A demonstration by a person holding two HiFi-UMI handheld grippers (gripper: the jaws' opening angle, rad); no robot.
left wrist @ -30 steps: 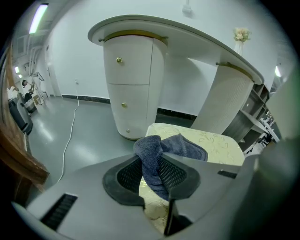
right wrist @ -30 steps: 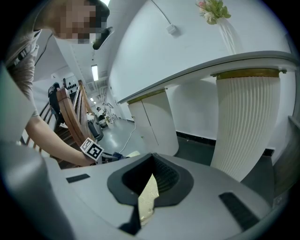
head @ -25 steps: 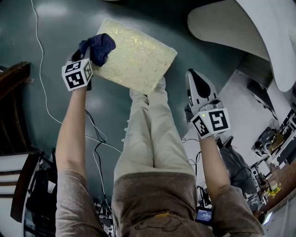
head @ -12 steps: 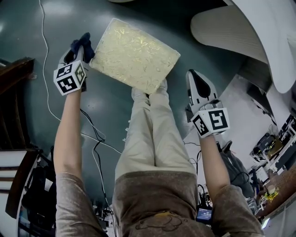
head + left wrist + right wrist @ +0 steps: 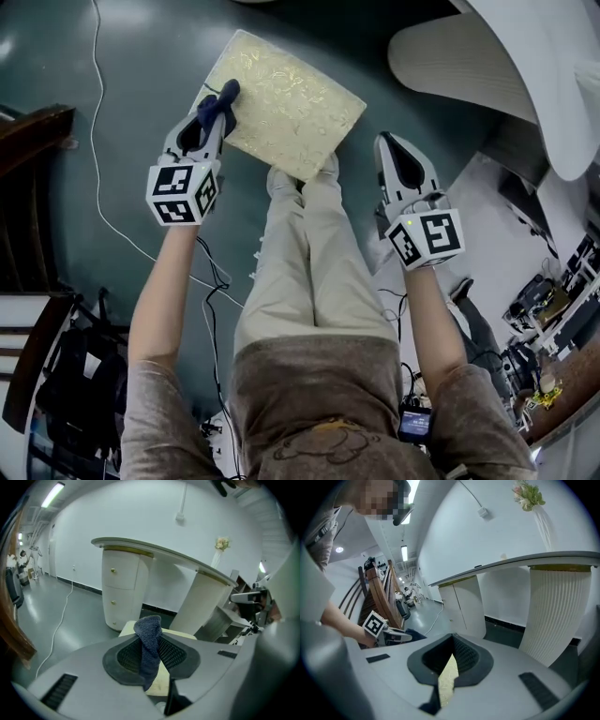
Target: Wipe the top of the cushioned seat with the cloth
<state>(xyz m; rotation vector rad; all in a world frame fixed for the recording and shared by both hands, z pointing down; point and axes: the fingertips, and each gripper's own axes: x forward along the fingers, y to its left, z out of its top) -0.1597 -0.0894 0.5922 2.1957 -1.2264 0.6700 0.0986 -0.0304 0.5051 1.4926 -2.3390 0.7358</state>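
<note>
The cushioned seat [image 5: 286,98] is a pale yellow, patterned square pad, lying tilted on the dark floor just past my feet. My left gripper [image 5: 223,96] is shut on a dark blue cloth [image 5: 216,108] and rests over the seat's left edge. In the left gripper view the cloth [image 5: 149,646] hangs bunched between the pads, with the seat [image 5: 158,682] showing below it. My right gripper [image 5: 391,142] hovers to the right of the seat, apart from it, jaws shut with nothing in them. A sliver of the seat [image 5: 446,681] shows behind the right gripper [image 5: 452,641].
A white curved desk [image 5: 487,56] fills the upper right. A white cable [image 5: 97,141] runs across the floor at left, beside a dark wooden chair [image 5: 33,169]. My legs [image 5: 300,253] and shoes stand against the seat's near corner. Black cables lie near my feet.
The left gripper with the cloth swung off the seat's left corner, then came back right onto the seat's left edge, closer to me. The right gripper has hardly moved.
</note>
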